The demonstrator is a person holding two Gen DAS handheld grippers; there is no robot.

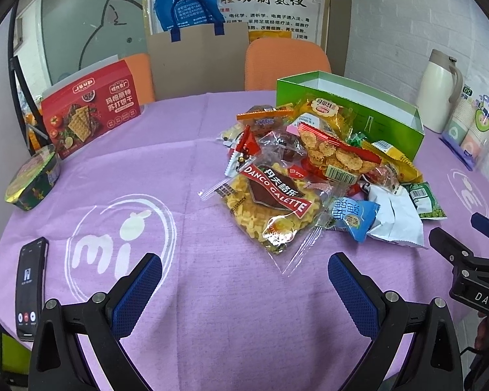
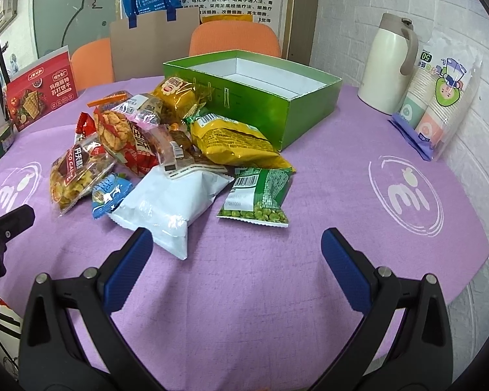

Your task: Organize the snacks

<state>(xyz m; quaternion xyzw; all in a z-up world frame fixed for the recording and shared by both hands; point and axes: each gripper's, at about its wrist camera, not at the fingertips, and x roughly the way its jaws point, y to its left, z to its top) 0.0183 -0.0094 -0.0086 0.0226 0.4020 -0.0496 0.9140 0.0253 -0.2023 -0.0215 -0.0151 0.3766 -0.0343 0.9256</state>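
A heap of snack packets [image 1: 313, 163] [image 2: 166, 143] lies on the purple tablecloth in front of an open green box [image 1: 368, 110] [image 2: 254, 94], whose white inside shows nothing. Nearest the left gripper is a clear Danco Galette bag [image 1: 270, 205] [image 2: 71, 176]. A white pouch [image 2: 172, 208] [image 1: 391, 215], a green pea packet [image 2: 257, 195] [image 1: 423, 198] and a small blue packet [image 2: 109, 195] [image 1: 355, 215] lie at the heap's near edge. My left gripper [image 1: 244, 270] is open over bare cloth, short of the bag. My right gripper [image 2: 236, 244] is open, its left finger beside the white pouch.
A red cracker box [image 1: 88, 110] [image 2: 39, 91] and a bowl of noodles [image 1: 32, 179] stand at the left. A phone [image 1: 32, 290] lies near the left front edge. A cream thermos [image 2: 388, 62] and packed paper cups [image 2: 440, 97] stand by the right wall. Orange chairs [image 1: 287, 62] sit behind.
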